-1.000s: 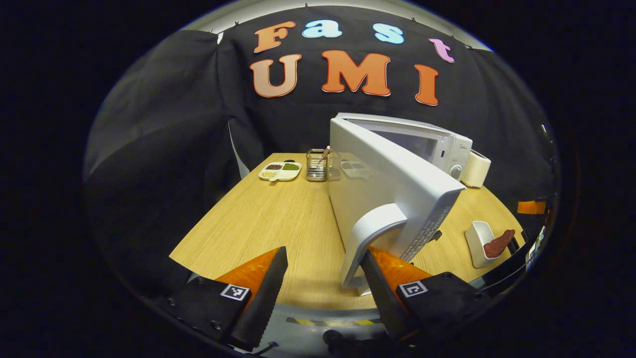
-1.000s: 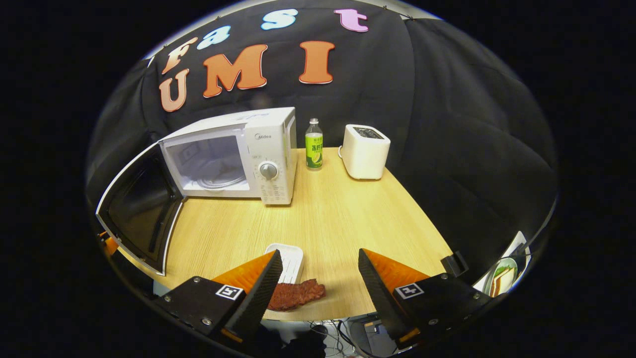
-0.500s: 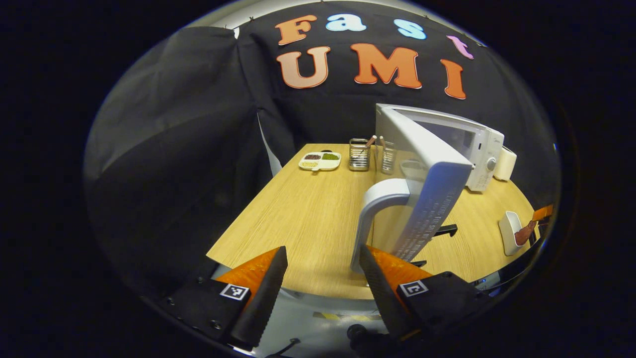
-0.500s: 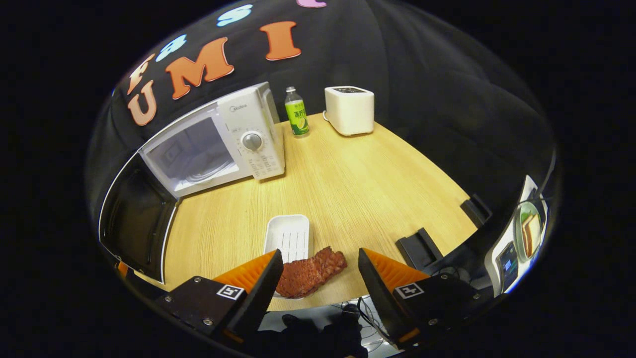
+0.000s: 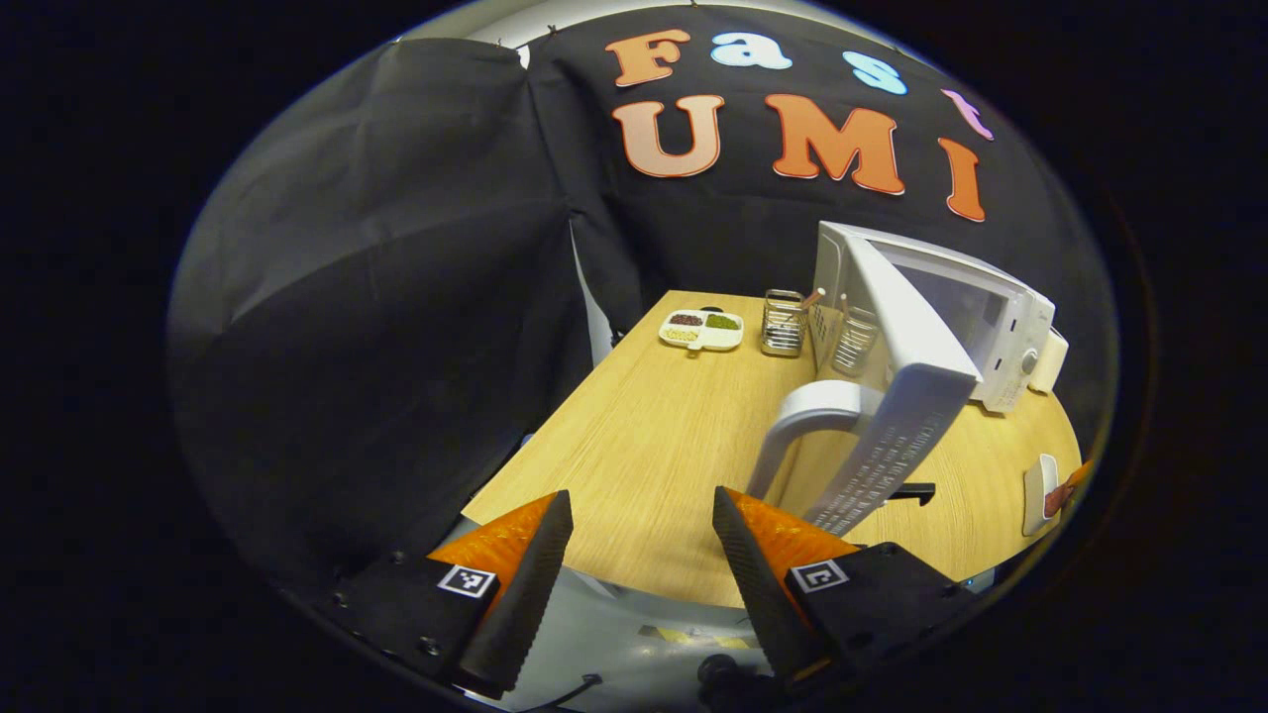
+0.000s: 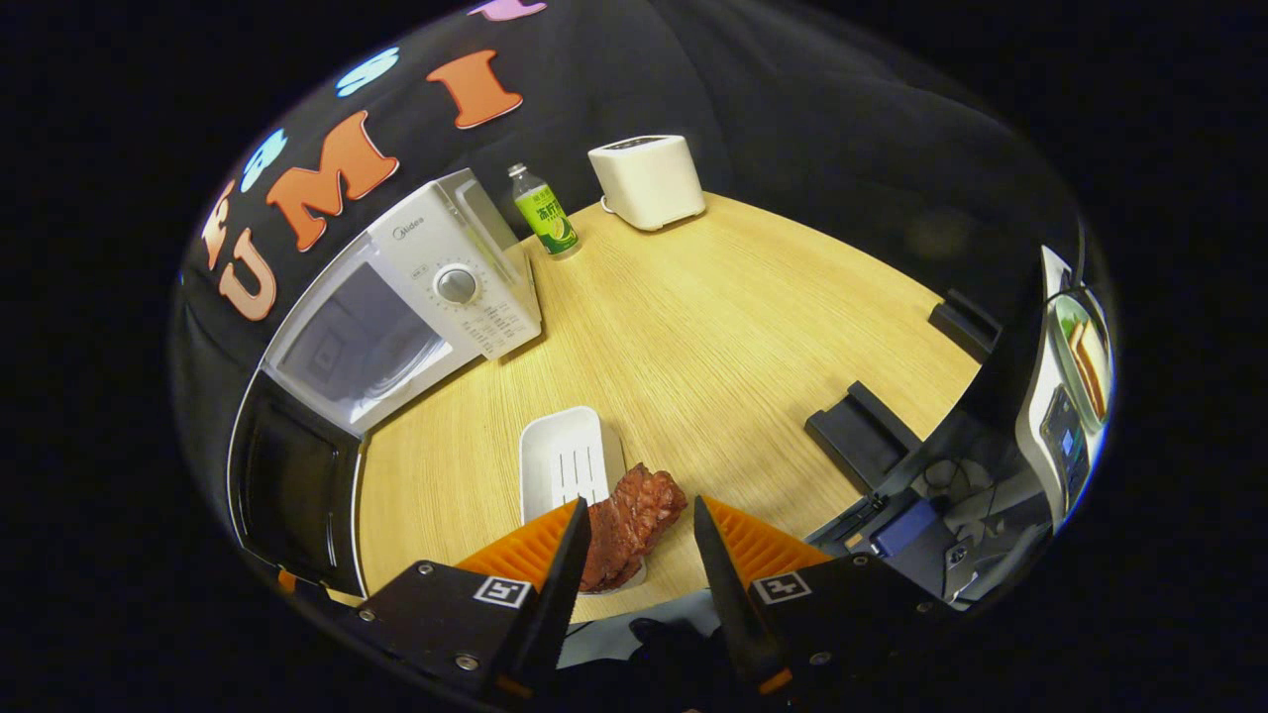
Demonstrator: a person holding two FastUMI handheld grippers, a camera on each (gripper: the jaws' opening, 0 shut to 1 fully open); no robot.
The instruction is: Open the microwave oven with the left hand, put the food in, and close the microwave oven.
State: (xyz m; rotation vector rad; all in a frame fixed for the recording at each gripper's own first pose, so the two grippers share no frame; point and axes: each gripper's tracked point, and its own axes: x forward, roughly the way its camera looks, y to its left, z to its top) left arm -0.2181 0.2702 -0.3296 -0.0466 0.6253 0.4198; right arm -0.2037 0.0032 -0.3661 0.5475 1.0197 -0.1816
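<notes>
The white microwave (image 6: 436,297) stands at the left of the table, its door (image 6: 287,485) swung wide open. In the left gripper view the door (image 5: 911,386) is seen edge-on, with its handle (image 5: 807,426) just above and right of my left gripper (image 5: 639,555). That gripper is open, holds nothing and is clear of the handle. A white tray (image 6: 565,456) lies near the table's front edge with a red-brown slab of meat (image 6: 634,515) at its near end. My right gripper (image 6: 639,555) is open and hangs low over the meat, one finger on each side of its near end.
A green bottle (image 6: 545,223) and a white toaster (image 6: 649,178) stand behind the microwave. Two black holders (image 6: 862,431) lie at the table's right edge. A divided dish (image 5: 701,330), a wire rack (image 5: 783,322) and a glass (image 5: 854,342) sit at the far left.
My left gripper has let the door handle go and drawn back to the left. My right gripper has come down onto the meat, and its fingers have narrowed.
</notes>
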